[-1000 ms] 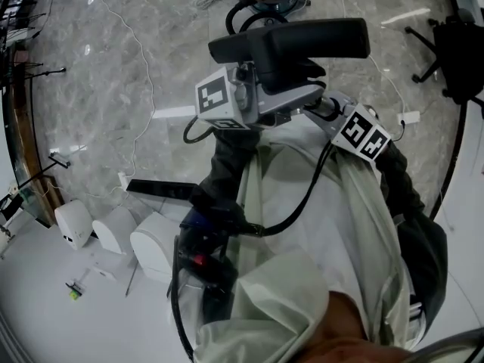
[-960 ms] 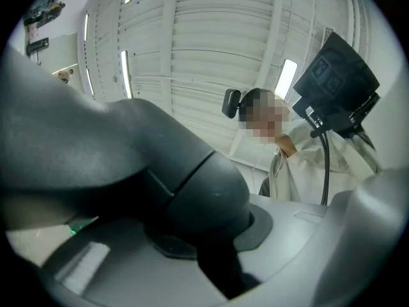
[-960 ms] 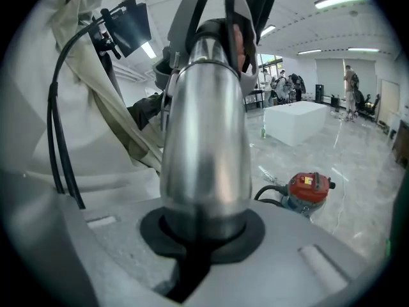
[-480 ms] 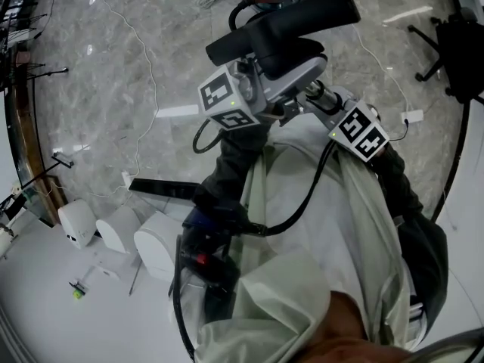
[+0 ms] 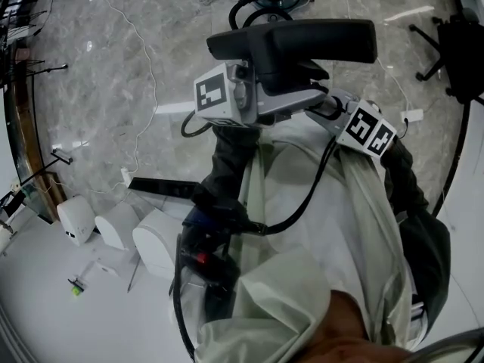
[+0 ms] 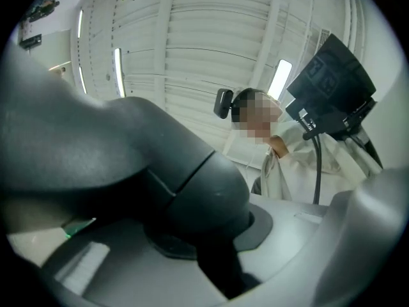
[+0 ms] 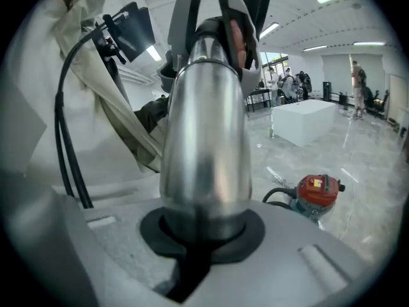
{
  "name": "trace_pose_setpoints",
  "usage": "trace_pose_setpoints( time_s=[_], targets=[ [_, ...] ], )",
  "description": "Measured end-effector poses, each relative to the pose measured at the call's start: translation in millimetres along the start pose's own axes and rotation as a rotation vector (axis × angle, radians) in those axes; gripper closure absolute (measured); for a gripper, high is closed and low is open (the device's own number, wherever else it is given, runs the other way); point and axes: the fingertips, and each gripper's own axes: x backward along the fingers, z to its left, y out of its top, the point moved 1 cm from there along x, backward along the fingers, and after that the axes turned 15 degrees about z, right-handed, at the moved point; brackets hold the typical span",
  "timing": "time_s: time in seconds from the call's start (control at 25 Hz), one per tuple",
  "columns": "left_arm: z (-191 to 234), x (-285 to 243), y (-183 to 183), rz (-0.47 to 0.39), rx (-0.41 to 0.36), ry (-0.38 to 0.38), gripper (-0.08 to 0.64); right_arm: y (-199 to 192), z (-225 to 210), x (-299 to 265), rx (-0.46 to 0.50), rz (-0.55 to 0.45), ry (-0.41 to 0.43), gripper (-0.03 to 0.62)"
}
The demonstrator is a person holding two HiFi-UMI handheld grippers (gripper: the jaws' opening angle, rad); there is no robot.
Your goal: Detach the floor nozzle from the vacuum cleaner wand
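Holding the floor nozzle (image 5: pixel 302 40) up off the marble floor (image 5: pixel 98 74), level with the chest and crosswise to the body, probably for getting both claws onto the joint with nothing underneath in the way.

Clamping the left claw (image 6: pixel 214 251) on the nozzle's dark grey neck (image 6: pixel 185 190), with jaws only a little apart and pressing on the plastic from both sides. Pointing that claw upward toward the ceiling lights, and so carrying the broad head above the grip rather than letting it hang.

Pinching the silver wand (image 7: pixel 204 126) in the right claw (image 7: pixel 198 245), with jaws drawn close around the tube just beside the joint, evidently for bracing the metal against a pull or twist from the other side. Aiming this claw downward, roughly in line with the tube.

Following the tube in the right gripper view straight up into the dark end of the nozzle, and so judging the two parts as not yet separated.

Leaving the red vacuum canister (image 7: pixel 317 194) down on the floor, well apart from the claws, with its black hose (image 7: pixel 275 194) curling just beside it.

Calling next, most likely, for pulling the claws apart along the tube, perhaps with a slight twist. Risking a slip of smooth metal through the right claw on a tight fit.
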Motion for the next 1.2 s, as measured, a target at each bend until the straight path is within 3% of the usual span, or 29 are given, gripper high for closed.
trace_pose_setpoints(
  time_s=[0.16, 0.32, 0.48, 0.64, 0.72, 0.84, 1.2],
  targets=[
    [-13.1, -2.8, 0.4, 0.010, -0.049, -0.071, 0.485, 0.7, 7.8, 2.5, 0.038, -0.012, 0.068, 0.554],
    [-5.6, -3.1, 0.0, 0.005, -0.024, -0.045, 0.485, -0.2, -0.8, 2.5, 0.003, -0.005, -0.003, 0.554],
    [12.7, -4.6, 5.9, -0.030, 0.022, 0.025, 0.486, -0.4, -13.8, 4.3, -0.048, 0.004, -0.076, 0.554],
    [41.1, 4.5, 3.1, -0.052, 0.104, 0.216, 0.485, -2.5, -31.6, 1.7, -0.141, 0.036, -0.230, 0.554],
    [49.4, 9.4, -1.6, -0.051, 0.140, 0.270, 0.485, -4.9, -36.7, -0.8, -0.171, 0.055, -0.289, 0.554],
    [45.1, 10.1, -2.9, -0.041, 0.138, 0.251, 0.485, -4.8, -35.8, -1.8, -0.160, 0.059, -0.308, 0.554],
    [0.3, -3.7, -2.8, 0.003, 0.014, 0.009, 0.485, -4.3, -1.5, 0.0, -0.007, 0.009, -0.042, 0.552]
  ],
)
